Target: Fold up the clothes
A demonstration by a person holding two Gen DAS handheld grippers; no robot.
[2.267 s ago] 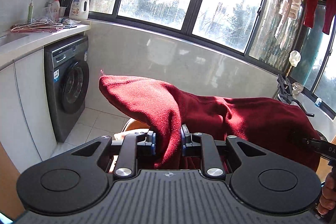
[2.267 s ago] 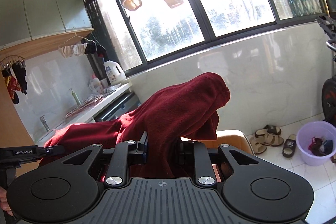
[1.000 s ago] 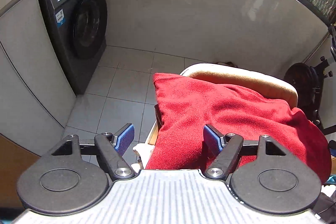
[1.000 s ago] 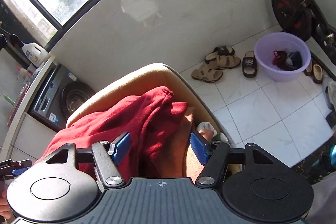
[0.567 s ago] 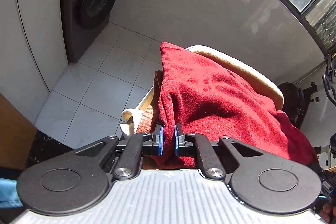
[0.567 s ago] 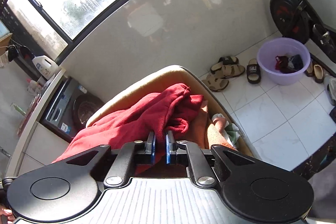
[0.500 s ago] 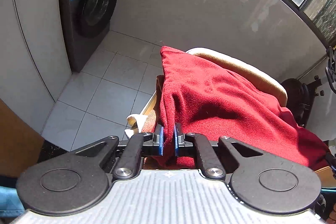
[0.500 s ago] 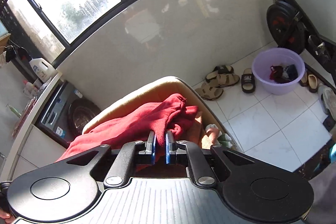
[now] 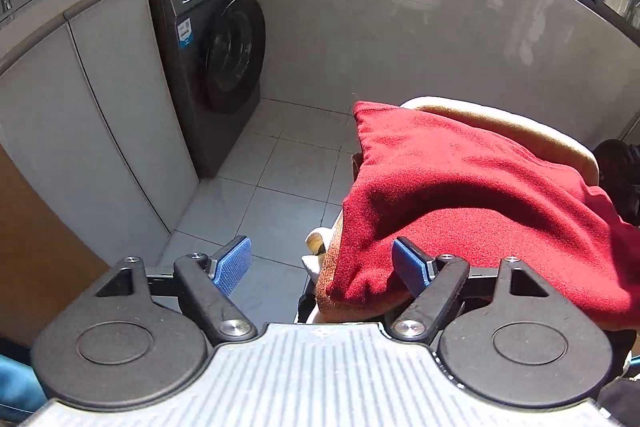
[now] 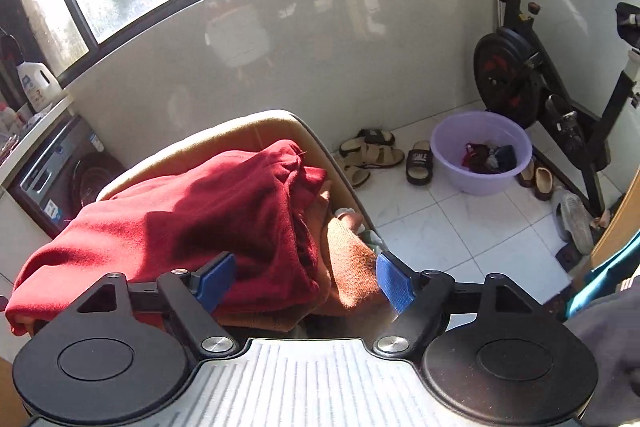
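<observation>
A dark red fleece garment (image 9: 460, 195) lies folded on a pile of clothes on a tan chair (image 9: 520, 125). An orange-brown knit (image 10: 352, 267) sits under it. My left gripper (image 9: 322, 263) has its jaws opening wide; the garment's near left corner hangs between them, and neither blue pad presses it. In the right wrist view the red garment (image 10: 192, 219) shows its bunched right end. My right gripper (image 10: 304, 279) also has its jaws opening, straddling the garment's near edge and the knit without squeezing either.
A grey washing machine (image 9: 216, 55) and white cabinets (image 9: 80, 131) stand at the left. To the right on the tiled floor are a purple basin (image 10: 482, 151) with clothes, several sandals (image 10: 372, 149) and an exercise bike (image 10: 532, 67). A grey wall runs behind the chair.
Half a second ago both grippers were shut on the red garment's near edge. Both have now let go and spread wide, and the garment rests on the pile.
</observation>
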